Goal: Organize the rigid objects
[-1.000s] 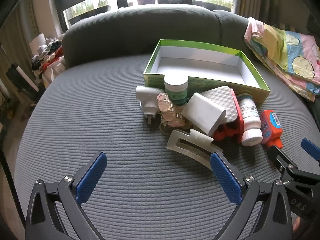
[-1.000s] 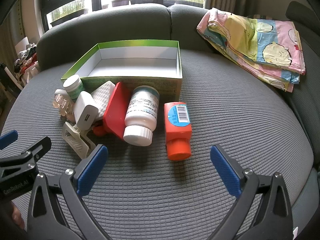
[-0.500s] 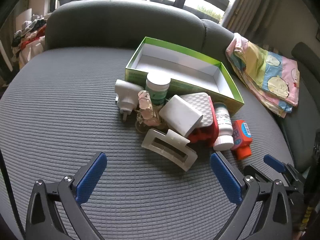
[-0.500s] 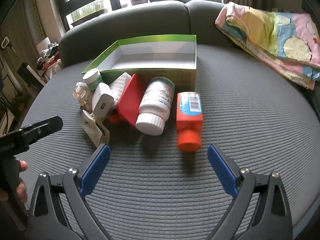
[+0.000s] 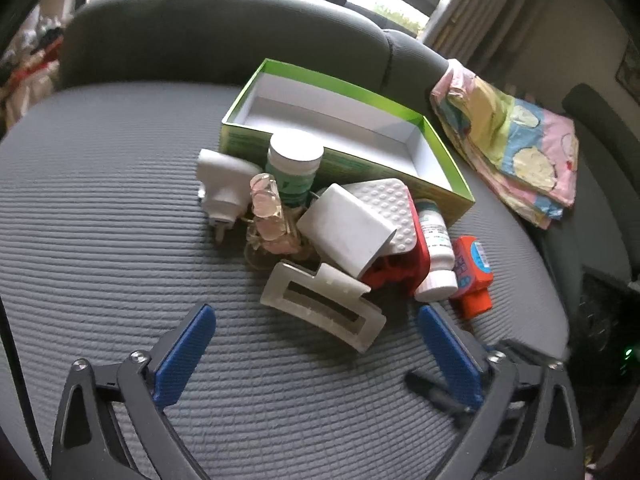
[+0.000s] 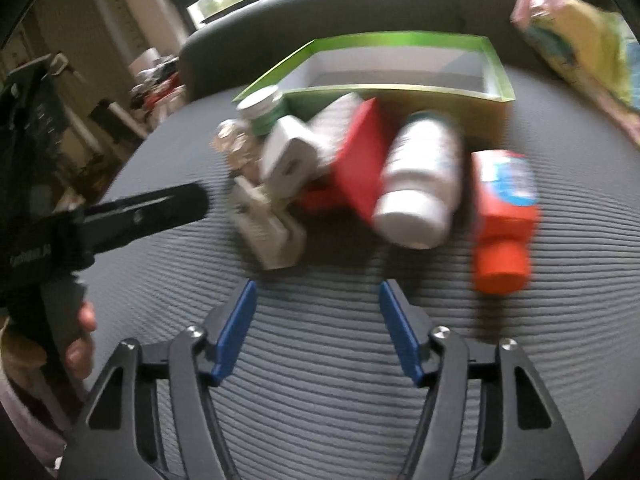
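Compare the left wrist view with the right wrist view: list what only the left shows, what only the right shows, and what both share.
Only the left wrist view shows the white plug adapter and the whole flat face of the white hair claw.

Only the right wrist view shows a hand holding the left gripper from the side.

Both show the empty green box, the white pill bottle, the orange bottle, the green-labelled jar and the grey cushion. Both grippers' jaws have just been closing, with nothing between them.
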### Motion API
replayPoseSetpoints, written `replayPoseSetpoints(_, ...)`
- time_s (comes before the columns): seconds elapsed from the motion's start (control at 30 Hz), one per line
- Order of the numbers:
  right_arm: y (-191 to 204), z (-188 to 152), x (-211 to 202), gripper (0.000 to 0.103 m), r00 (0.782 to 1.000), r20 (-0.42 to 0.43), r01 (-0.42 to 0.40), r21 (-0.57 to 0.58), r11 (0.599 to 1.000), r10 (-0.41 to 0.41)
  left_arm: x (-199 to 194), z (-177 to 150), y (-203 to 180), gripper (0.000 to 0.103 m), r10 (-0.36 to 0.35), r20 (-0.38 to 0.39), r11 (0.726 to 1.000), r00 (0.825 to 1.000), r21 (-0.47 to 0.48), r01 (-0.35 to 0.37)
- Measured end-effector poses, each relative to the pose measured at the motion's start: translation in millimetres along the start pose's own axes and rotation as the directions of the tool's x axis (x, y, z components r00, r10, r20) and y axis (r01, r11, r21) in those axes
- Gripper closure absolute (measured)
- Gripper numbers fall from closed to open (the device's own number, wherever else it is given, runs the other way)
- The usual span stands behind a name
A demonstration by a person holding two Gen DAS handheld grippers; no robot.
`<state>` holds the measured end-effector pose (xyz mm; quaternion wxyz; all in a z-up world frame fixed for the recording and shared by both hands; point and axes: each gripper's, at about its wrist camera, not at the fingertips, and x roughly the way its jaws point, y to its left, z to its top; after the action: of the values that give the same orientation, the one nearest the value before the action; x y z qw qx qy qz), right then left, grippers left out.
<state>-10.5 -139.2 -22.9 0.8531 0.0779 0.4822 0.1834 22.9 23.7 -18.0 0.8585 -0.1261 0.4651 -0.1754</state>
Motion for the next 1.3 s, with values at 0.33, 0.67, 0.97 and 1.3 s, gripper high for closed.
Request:
replayPoseSetpoints(0.33, 18.1, 8.3, 39.0, 0.045, 0.998, -0.023, -0.053, -0.03, 0.998, 0.052, 30.5, 14.9, 26.7, 0.025, -0.111, -0.076, 0.993, 0.991, -0.059, 0.106)
replayPoseSetpoints(0.67, 27.3, 27.4, 62.3, 0.048, 0.999, -0.011, -0.04, -0.098, 0.994, 0.04, 47.4, 20.6, 49.0, 0.025, -0.225, -0.041, 0.968, 0.974, -0.121, 0.218)
replayPoseSetpoints(0.97, 33.2, 21.3, 61.9, 0.067, 0.996, -0.001, -0.089, -0.128, 0.988, 0.089, 44.9, 12.3, 53.8, 0.037, -0.263, -0.009, 0.956, 0.965, -0.139, 0.26)
replayPoseSetpoints(1.3, 38.0, 9.3, 48.7, 0.075, 0.985, 0.011, -0.166, -0.16, 0.973, 0.17, 35.6, 2.9, 53.2, 0.047, -0.303, 0.008, 0.941, 0.953, -0.152, 0.301)
